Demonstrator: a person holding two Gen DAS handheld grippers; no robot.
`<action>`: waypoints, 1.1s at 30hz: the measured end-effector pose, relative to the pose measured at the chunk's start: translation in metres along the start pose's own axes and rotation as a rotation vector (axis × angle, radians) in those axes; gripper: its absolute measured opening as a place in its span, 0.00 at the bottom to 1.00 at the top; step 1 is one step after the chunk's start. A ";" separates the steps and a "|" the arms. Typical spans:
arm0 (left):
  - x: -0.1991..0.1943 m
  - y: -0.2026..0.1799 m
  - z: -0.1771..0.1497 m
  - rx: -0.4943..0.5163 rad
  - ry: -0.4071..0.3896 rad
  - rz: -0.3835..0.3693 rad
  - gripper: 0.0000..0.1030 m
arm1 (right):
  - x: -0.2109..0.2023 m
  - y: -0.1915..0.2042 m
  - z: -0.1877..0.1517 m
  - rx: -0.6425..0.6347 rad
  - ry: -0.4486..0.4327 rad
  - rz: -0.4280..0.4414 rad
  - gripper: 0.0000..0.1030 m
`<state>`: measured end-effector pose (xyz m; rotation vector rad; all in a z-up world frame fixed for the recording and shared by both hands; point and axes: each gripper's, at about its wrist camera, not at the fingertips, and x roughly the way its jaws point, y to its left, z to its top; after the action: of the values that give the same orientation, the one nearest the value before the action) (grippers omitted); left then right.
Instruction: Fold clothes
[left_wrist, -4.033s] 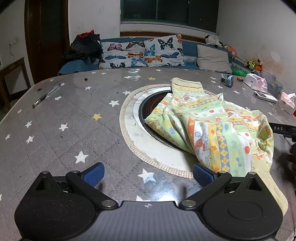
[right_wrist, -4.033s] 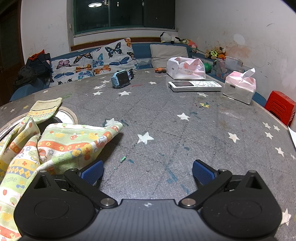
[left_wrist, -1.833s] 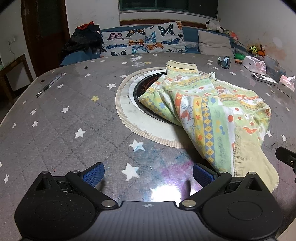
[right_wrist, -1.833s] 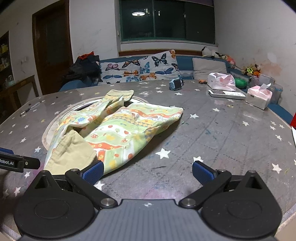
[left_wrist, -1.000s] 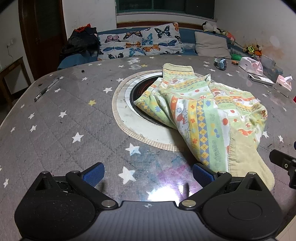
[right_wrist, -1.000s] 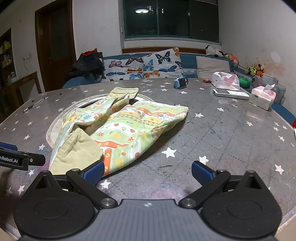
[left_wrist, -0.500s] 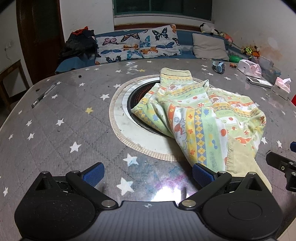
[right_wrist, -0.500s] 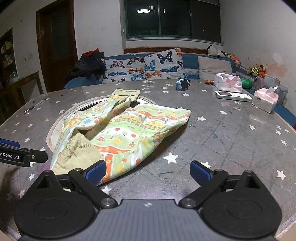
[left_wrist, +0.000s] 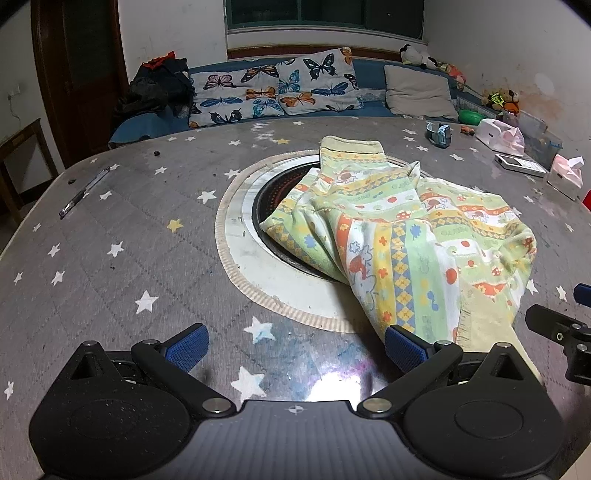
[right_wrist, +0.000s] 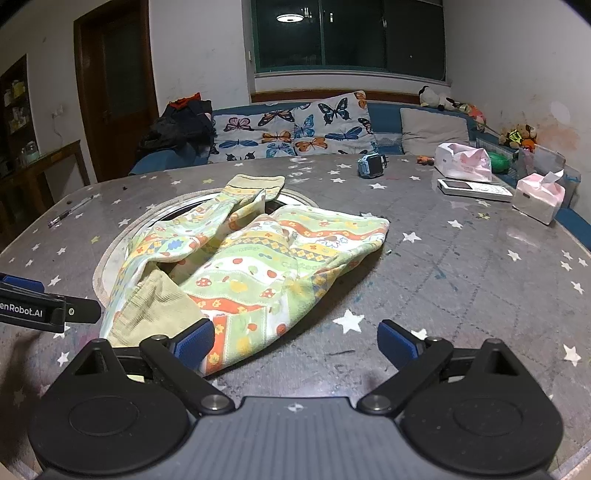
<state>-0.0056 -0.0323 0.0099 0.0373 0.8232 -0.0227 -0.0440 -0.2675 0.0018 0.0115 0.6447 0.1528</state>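
Both tongs released, mine: left tongs (left_wrist: 295, 341) and right tongs (right_wrist: 295, 339) hover empty near garment (right_wrist: 255, 258). Garment rumpled on counter (right_wrist: 461, 280), half over round inset (left_wrist: 240, 236); edges reachable.

A rumpled green-and-yellow patterned garment (left_wrist: 406, 229) lies crumpled, partly over the table's round inset.

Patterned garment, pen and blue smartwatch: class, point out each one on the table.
Patterned garment (right_wrist: 266, 258), right wrist view: its striped middle.
Pen (left_wrist: 85, 192), left wrist view: mid-barrel.
Blue smartwatch (right_wrist: 371, 165), right wrist view: its face.
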 end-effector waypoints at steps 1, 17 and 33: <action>0.000 0.000 0.001 0.000 0.000 0.000 1.00 | 0.001 0.000 0.001 -0.001 0.001 0.003 0.92; 0.008 -0.028 0.062 0.085 -0.107 -0.122 0.89 | 0.030 -0.001 0.034 -0.019 0.025 0.076 0.75; 0.102 -0.067 0.102 0.179 0.041 -0.189 0.27 | 0.071 -0.030 0.070 -0.013 0.063 0.085 0.55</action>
<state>0.1356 -0.1044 0.0026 0.1291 0.8615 -0.2748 0.0584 -0.2847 0.0133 0.0221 0.7066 0.2404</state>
